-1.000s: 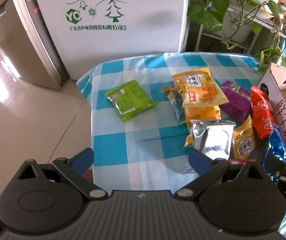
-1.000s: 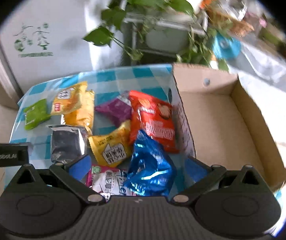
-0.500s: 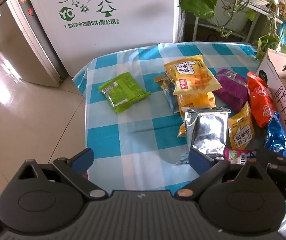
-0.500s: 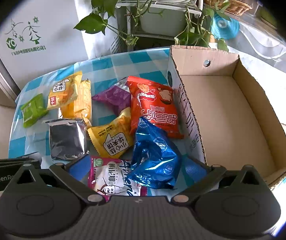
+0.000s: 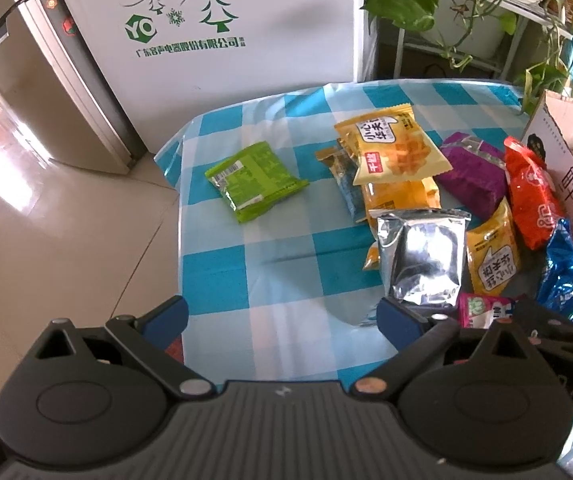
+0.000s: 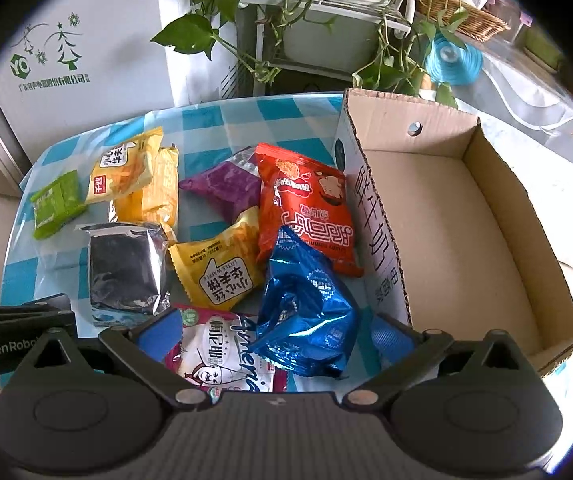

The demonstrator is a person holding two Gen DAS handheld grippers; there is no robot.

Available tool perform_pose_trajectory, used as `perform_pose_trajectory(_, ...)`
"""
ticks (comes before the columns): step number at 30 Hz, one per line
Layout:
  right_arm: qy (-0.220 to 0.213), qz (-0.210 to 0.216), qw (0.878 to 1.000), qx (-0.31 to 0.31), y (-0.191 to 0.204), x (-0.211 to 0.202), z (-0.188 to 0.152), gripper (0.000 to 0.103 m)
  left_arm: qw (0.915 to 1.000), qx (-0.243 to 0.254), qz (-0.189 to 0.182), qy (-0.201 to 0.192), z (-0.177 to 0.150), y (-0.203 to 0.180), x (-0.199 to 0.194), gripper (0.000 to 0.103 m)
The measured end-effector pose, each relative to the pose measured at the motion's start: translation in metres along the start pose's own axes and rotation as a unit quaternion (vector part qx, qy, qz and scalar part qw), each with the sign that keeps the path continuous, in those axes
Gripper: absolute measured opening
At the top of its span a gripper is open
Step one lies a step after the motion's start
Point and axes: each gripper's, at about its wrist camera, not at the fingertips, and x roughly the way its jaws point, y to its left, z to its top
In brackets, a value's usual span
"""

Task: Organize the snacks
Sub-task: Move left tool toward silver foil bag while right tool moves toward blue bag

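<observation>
Both of our hand-held grippers, left point(image 5: 282, 316) and right point(image 6: 274, 334), are wide apart and hold nothing. We should pinch the blue bag point(image 6: 304, 304) softly, then lift it over the wall into the box point(image 6: 446, 240).

A white cabinet point(image 5: 222, 40) with green tree print stands beside a steel fridge point(image 5: 34, 92); glossy beige floor tiles point(image 5: 46, 232) catch what seems daylight, and trailing plants point(image 6: 286, 12) fill a white rack.

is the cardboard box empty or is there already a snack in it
Empty. The right wrist view shows the cardboard box with a bare floor; all visible packets lie on the tablecloth.
</observation>
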Motion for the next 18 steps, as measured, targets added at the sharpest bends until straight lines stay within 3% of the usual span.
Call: perform_pose_trajectory(18, -0.008, -0.018, 1.000, -0.015, 0.0057, -0.0014, -0.0005, 0.102, 0.9996, 0.014, 0.024, -0.010, -0.0004, -0.0047, -0.0017, 0.098)
